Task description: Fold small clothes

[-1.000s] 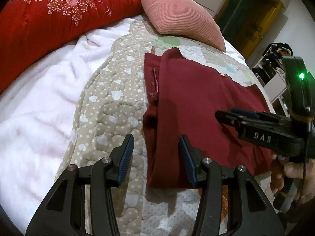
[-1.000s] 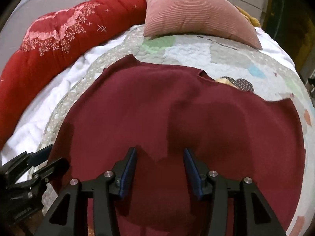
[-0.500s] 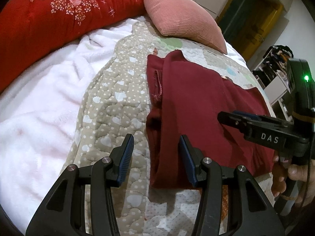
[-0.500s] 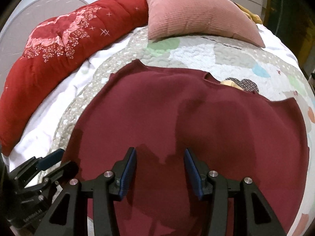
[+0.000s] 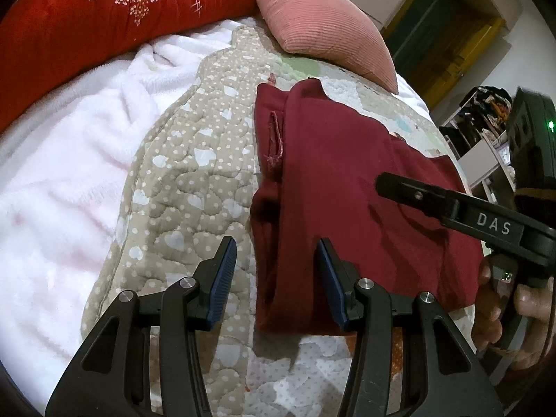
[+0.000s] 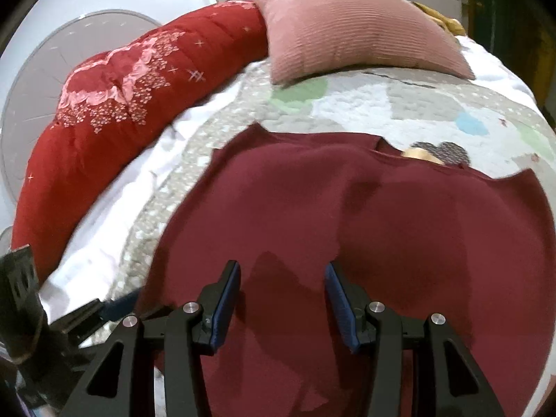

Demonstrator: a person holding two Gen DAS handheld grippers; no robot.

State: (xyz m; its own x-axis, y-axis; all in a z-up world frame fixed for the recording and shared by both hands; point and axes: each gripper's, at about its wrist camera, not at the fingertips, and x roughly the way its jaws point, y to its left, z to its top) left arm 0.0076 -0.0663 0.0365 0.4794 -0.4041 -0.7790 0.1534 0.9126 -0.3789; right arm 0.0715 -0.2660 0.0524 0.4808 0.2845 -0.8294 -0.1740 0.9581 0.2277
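Maroon garment (image 5: 351, 187): lies flat on patchwork quilt (image 5: 194, 187), left side already folded inward. Soft, light, limp knit; likely to sag and slide on itself. Take hold at near hem corners. Left gripper (image 5: 276, 279) and right gripper (image 6: 283, 304): fingers wide apart, holding nothing.

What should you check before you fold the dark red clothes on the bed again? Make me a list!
1. Left gripper open and empty: ok.
2. Right gripper open and empty: ok.
3. Dark red garment lying on the quilt: ok.
4. Left side of the garment already folded over: ok, a doubled edge shows.
5. Garment smooth: not ok, soft wrinkles near the front.
6. Pink pillow out of the way: ok, it sits apart, farther up the bed.
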